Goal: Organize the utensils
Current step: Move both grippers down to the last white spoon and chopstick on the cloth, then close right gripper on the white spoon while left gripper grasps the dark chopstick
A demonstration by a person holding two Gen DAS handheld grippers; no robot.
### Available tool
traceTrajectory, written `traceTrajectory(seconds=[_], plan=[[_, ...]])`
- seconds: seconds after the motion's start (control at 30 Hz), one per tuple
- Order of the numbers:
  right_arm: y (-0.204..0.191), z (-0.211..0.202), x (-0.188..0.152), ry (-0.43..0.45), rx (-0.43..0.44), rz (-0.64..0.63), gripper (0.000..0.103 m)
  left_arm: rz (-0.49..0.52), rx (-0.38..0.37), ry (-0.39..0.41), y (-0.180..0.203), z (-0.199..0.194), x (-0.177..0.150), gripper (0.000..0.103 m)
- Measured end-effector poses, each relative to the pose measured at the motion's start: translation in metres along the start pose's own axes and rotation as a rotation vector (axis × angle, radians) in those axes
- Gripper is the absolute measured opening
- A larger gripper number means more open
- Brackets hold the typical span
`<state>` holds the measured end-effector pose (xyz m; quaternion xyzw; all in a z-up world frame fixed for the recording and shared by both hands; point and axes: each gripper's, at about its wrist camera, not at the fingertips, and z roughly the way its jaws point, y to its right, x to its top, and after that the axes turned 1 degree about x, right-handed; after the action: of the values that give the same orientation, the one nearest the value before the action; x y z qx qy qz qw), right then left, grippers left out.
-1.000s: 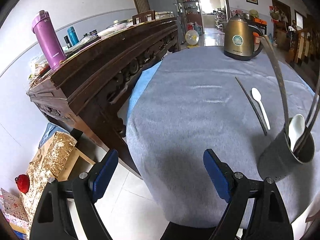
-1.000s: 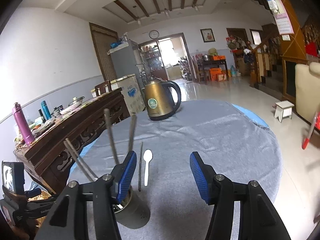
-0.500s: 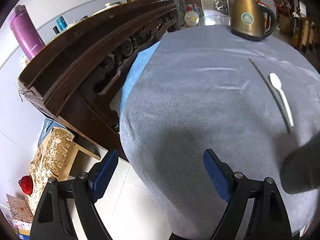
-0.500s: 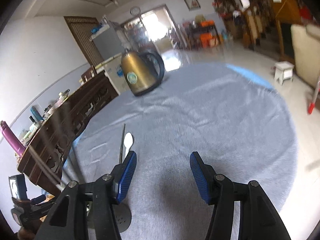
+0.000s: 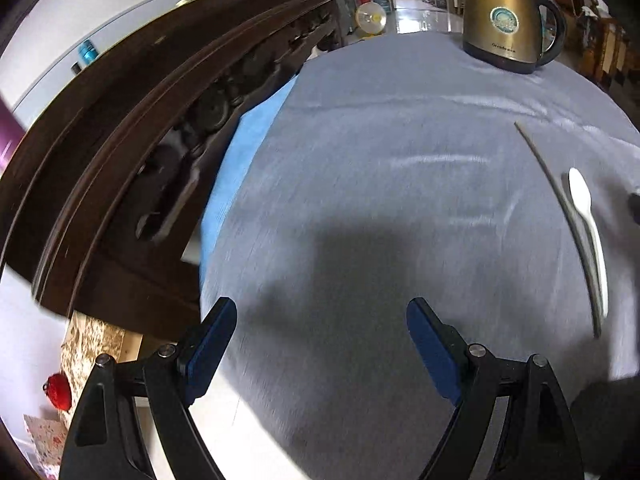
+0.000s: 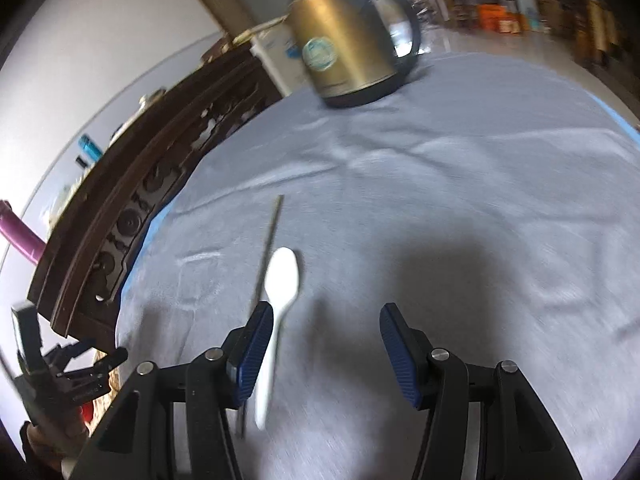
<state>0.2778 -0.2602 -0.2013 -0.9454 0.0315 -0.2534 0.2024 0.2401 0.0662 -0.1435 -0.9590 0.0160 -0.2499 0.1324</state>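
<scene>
A white spoon (image 6: pixel 280 296) lies on the grey tablecloth (image 6: pixel 440 184) beside a dark chopstick (image 6: pixel 269 248). My right gripper (image 6: pixel 320 340) is open and empty, low over the cloth, with its left finger (image 6: pixel 254 350) beside the spoon's handle. In the left wrist view the spoon (image 5: pixel 588 232) and chopstick (image 5: pixel 560 208) lie at the right. My left gripper (image 5: pixel 320 344) is open and empty above the table's near edge. The dark utensil holder (image 5: pixel 608 420) is a blur at the lower right corner.
A gold electric kettle (image 6: pixel 348 40) stands at the far side of the table; it also shows in the left wrist view (image 5: pixel 504 16). A dark carved wooden sideboard (image 5: pixel 140 128) runs along the table's left side.
Both grippers have tilted down and moved forward over the table. The right gripper has come close to the spoon and chopstick. The utensil holder has slid out of both views.
</scene>
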Motion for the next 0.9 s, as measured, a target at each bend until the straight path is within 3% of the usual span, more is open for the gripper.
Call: traceTrajectory(seconds=[0.23,0.47,0.5,0.63,0.67,0.9], plan=[[-0.030,0.051,0.026,-0.057,-0.002,-0.069,0.060,0.030,-0.010,0.009,0.008,0.012,0.026,0.087],[-0.037,0.069,0.030,-0.095,-0.039,-0.145,0.058,0.055,-0.047,0.023,0.024,0.022,0.050,0.087],[-0.038,0.070,0.030,-0.098,-0.048,-0.158,0.056,0.061,-0.052,0.027,0.027,0.023,0.053,0.087],[-0.045,0.074,0.031,-0.109,-0.125,-0.243,0.025,0.080,-0.078,0.045,0.041,0.025,0.069,0.087],[-0.046,0.075,0.031,-0.112,-0.132,-0.261,0.010,0.080,-0.086,0.046,0.043,0.026,0.073,0.087],[-0.028,0.061,0.031,-0.066,-0.115,-0.235,0.005,0.097,-0.228,0.054,0.081,0.033,0.110,0.087]])
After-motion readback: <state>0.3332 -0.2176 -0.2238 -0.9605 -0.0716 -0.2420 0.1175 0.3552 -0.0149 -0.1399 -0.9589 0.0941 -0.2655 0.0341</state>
